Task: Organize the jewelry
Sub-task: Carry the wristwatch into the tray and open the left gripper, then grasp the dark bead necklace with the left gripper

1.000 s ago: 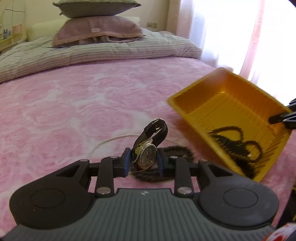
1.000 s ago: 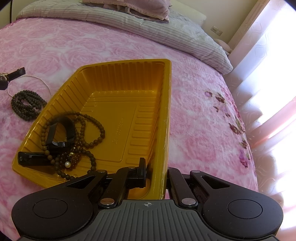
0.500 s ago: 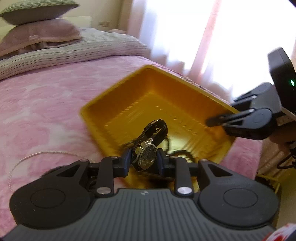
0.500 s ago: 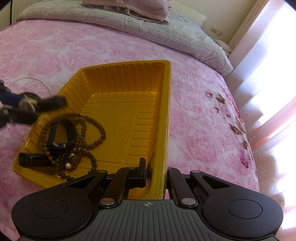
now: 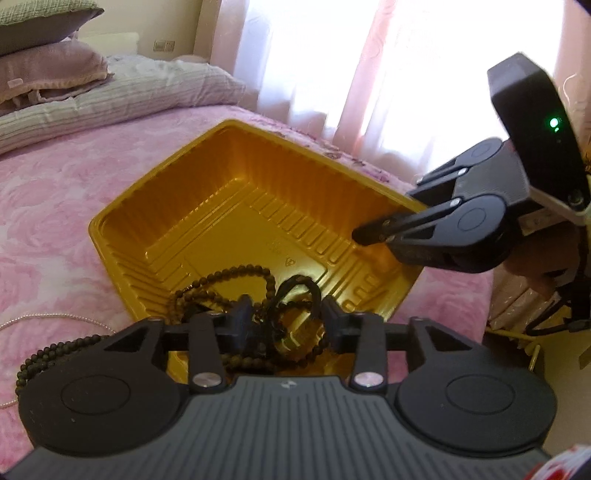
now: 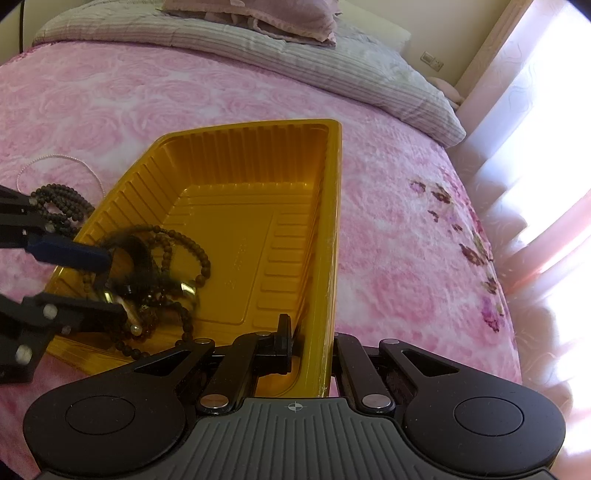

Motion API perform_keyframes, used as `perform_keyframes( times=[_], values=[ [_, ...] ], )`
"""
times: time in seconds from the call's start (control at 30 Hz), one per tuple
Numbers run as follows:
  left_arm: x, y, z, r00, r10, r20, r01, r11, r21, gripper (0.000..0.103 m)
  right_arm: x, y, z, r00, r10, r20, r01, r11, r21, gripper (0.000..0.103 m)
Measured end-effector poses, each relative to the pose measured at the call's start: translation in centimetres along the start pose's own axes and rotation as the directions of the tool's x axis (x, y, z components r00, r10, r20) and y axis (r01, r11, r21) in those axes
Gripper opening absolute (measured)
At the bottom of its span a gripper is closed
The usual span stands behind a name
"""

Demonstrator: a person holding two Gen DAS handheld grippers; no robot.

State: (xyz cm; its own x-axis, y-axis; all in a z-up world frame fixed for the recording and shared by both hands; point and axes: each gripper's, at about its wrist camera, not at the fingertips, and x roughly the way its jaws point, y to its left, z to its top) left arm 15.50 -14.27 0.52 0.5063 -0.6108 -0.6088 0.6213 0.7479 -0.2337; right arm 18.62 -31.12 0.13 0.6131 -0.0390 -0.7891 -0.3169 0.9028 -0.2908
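A yellow plastic tray [image 5: 229, 206] lies on the pink bedspread and holds dark bead bracelets [image 5: 229, 277]. My left gripper [image 5: 288, 321] hovers over the tray's near end with its jaws opening. The black-strapped watch [image 5: 299, 295] sits blurred and loose between the fingers, clear of the pads, on the beads. From the right wrist view the left gripper [image 6: 114, 288] reaches in from the left over the watch [image 6: 133, 247] and beads [image 6: 192, 251]. My right gripper [image 6: 310, 347] is shut on the tray [image 6: 251, 236] wall, as the left wrist view also shows of the right gripper [image 5: 384, 225].
A dark bead necklace [image 6: 62, 203] and a thin pearl string [image 6: 55, 158] lie on the bedspread left of the tray. Pillows [image 6: 258, 14] and a striped cover are at the bed's head. Bright curtains [image 5: 332, 55] hang beyond the bed's right edge.
The left gripper carried the watch from over the bedspread to above the tray, then its jaws parted and the watch dropped onto the beads. The right gripper stayed still on the tray.
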Motion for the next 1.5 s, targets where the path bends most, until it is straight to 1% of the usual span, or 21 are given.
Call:
perform_keyframes(
  times=[0.13,0.3,0.43,0.53,0.63,0.73,0.87,0.97,1.0,1.1,1.23,1.27,1.33,1.37,1.5],
  values=[
    [-1.5,1.2,-0.4,0.999,0.045,0.024,-0.045,0.999,-0.007,0.038,0.0,0.1,-0.2,1.0,0.003,0.0,-0.003,1.0,0.006,0.005],
    [-4.7,4.4,-2.0,0.987,0.153,0.045,-0.15,0.987,-0.049,0.038,0.0,0.1,-0.3,1.0,0.003,0.0,-0.003,1.0,0.006,0.005],
    [-7.4,7.4,-4.2,0.964,0.265,0.031,-0.262,0.962,-0.079,0.039,0.0,0.1,-0.3,1.0,0.004,0.0,-0.004,1.0,0.008,0.005],
    [-9.0,9.7,-5.9,0.941,0.34,0.004,-0.337,0.935,-0.11,0.039,-0.1,0.1,-0.4,1.0,0.005,-0.002,-0.005,1.0,0.011,0.005],
    [-9.8,11.4,-6.9,0.925,0.38,-0.018,-0.379,0.917,-0.125,0.039,-0.1,0.1,-0.5,1.0,0.003,-0.003,-0.003,1.0,0.011,0.005],
    [-9.8,12.0,-7.5,0.913,0.406,-0.026,-0.407,0.91,-0.085,0.038,-0.1,0.0,-0.5,1.0,0.003,-0.003,-0.003,1.0,0.009,0.005],
    [-8.8,12.3,-7.7,0.911,0.411,-0.033,-0.412,0.91,-0.047,0.038,-0.2,0.0,-0.5,1.0,0.003,-0.007,-0.003,1.0,0.011,0.005],
    [-7.8,11.7,-7.7,0.911,0.411,-0.027,-0.411,0.912,0.008,0.038,-0.2,0.0,-0.5,1.0,0.004,-0.008,-0.004,1.0,0.011,0.005],
    [-7.4,11.6,-7.5,0.913,0.406,-0.026,-0.405,0.914,0.024,0.037,-0.2,-0.2,-0.5,1.0,0.005,-0.009,-0.005,1.0,0.011,0.005],
    [-6.0,10.4,-6.8,0.92,0.391,-0.011,-0.387,0.915,0.117,0.034,-0.2,-0.2,-0.5,1.0,0.004,-0.007,-0.003,1.0,0.01,0.005],
    [-4.1,9.1,-6.4,0.938,0.345,-0.013,-0.331,0.911,0.246,0.033,-0.2,-0.3,-0.5,1.0,0.005,-0.008,-0.004,1.0,0.012,0.005],
    [-3.4,8.9,-6.4,0.941,0.338,-0.026,-0.317,0.905,0.282,0.029,-0.2,-0.3,-0.5,1.0,0.005,-0.009,-0.005,1.0,0.014,0.005],
    [-2.2,8.8,-6.5,0.94,0.337,-0.057,-0.299,0.891,0.341,0.026,-0.1,-0.4,-0.5,1.0,0.008,-0.011,-0.008,1.0,0.019,0.005],
    [-1.6,8.9,-6.5,0.939,0.334,-0.077,-0.287,0.889,0.358,0.024,0.0,-0.4,-0.5,1.0,0.009,-0.012,-0.009,1.0,0.022,0.005],
    [-0.6,9.9,-6.2,0.946,0.3,-0.121,-0.24,0.902,0.358,0.024,0.1,-0.5,-0.6,1.0,0.009,-0.011,-0.009,1.0,0.022,0.005]
  ],
)
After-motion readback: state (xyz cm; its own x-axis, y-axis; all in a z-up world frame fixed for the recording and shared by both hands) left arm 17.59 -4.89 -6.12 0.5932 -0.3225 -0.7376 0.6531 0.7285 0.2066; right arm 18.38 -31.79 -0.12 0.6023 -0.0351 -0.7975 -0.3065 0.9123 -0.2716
